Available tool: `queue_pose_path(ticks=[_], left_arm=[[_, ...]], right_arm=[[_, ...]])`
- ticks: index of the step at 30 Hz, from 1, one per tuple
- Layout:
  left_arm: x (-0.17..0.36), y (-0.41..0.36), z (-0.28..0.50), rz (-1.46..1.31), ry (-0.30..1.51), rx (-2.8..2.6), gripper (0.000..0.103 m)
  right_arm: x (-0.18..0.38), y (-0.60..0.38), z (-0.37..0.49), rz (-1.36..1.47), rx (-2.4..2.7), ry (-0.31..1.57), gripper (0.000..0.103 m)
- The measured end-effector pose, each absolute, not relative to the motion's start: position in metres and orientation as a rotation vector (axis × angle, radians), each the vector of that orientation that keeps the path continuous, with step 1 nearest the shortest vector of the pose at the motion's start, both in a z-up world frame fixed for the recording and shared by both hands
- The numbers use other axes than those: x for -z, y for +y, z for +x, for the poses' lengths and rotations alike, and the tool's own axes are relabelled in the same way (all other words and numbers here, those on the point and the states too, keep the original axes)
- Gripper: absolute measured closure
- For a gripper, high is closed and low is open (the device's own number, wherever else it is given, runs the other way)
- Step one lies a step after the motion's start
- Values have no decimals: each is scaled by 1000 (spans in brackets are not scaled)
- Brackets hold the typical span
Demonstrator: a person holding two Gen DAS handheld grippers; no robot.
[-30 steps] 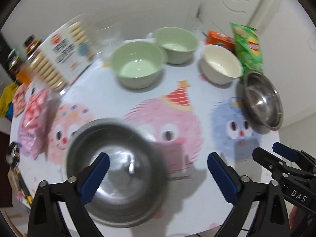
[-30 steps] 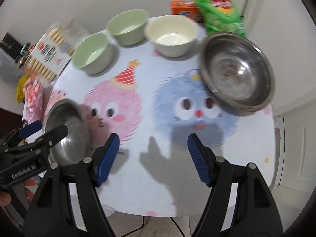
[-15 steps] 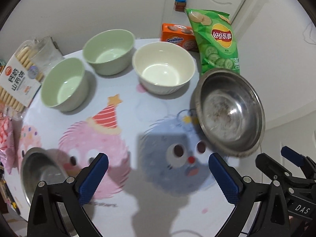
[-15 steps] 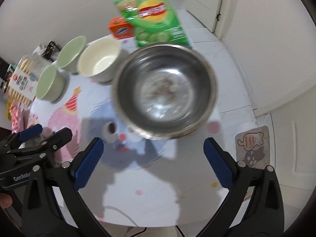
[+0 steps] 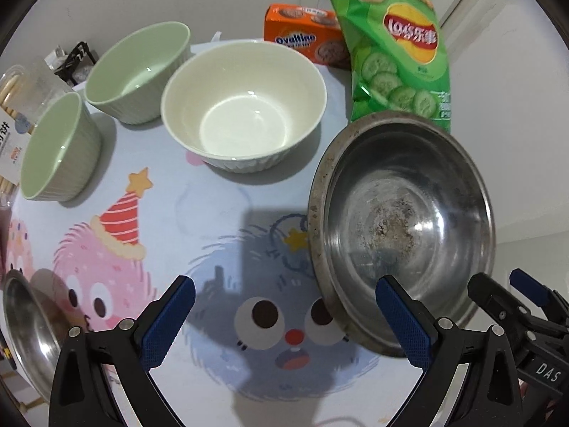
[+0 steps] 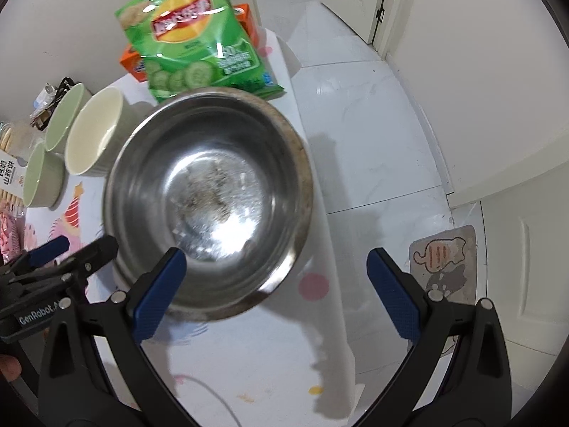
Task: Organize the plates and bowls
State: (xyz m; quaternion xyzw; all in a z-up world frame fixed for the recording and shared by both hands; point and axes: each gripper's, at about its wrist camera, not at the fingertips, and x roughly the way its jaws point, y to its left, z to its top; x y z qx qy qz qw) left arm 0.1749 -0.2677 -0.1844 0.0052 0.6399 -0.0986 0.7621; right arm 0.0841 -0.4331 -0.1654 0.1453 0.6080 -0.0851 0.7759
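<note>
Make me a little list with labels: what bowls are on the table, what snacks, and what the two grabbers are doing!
Bowls: two pale green ribbed bowls, one cream bowl, big steel bowl, second steel bowl at the left edge
Snacks: green chip bag, orange biscuit box
Left gripper: open, holding nothing
Right gripper: open, above the big steel bowl's near rim

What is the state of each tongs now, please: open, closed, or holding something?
Left tongs: open, holding nothing.
Right tongs: open, just widened, holding nothing; one pad hangs over the steel bowl.
</note>
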Motion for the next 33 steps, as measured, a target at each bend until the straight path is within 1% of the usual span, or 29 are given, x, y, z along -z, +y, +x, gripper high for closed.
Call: queue_pose_path(ticks=[5,7,8,9,10,12,13,14,15,16,17,18,20,26,33], left_arm=[[195,-271,180,2,1400,203,2],[196,-270,181,-29,1400,200,11],[198,-269,182,-40,1404,201,22],[200,-269,183,-36,1414,200,32],[201,-270,183,-26,1421,200,36],[203,-270,184,-21,1431,202,50],[204,-270,185,-32,1436,210,52],[205,-270,186,-39,1437,217,56],[204,-271,184,-44,1438,228,62],[204,-272,184,-42,1438,235,65],[203,-273,183,-36,1437,241,71],[202,-275,183,-28,1436,249,78],[200,-278,182,-20,1431,262,86],[194,-276,177,-15,1422,289,87],[168,-256,164,-2,1379,310,87]], right_arm=[[177,-438,94,315,164,1337,2],[182,-441,97,327,166,1348,3],[182,-442,97,334,167,1346,9],[183,-443,97,346,164,1345,20],[184,-444,97,358,161,1351,25],[187,-445,98,361,161,1366,42],[188,-445,98,358,162,1369,46],[188,-444,99,356,161,1373,54],[190,-445,100,357,159,1378,67],[190,-445,100,358,155,1382,74],[191,-445,99,346,162,1386,80],[190,-444,98,329,170,1384,84],[190,-443,97,334,155,1380,84],[183,-439,90,335,160,1365,85],[167,-426,78,342,177,1341,85]])
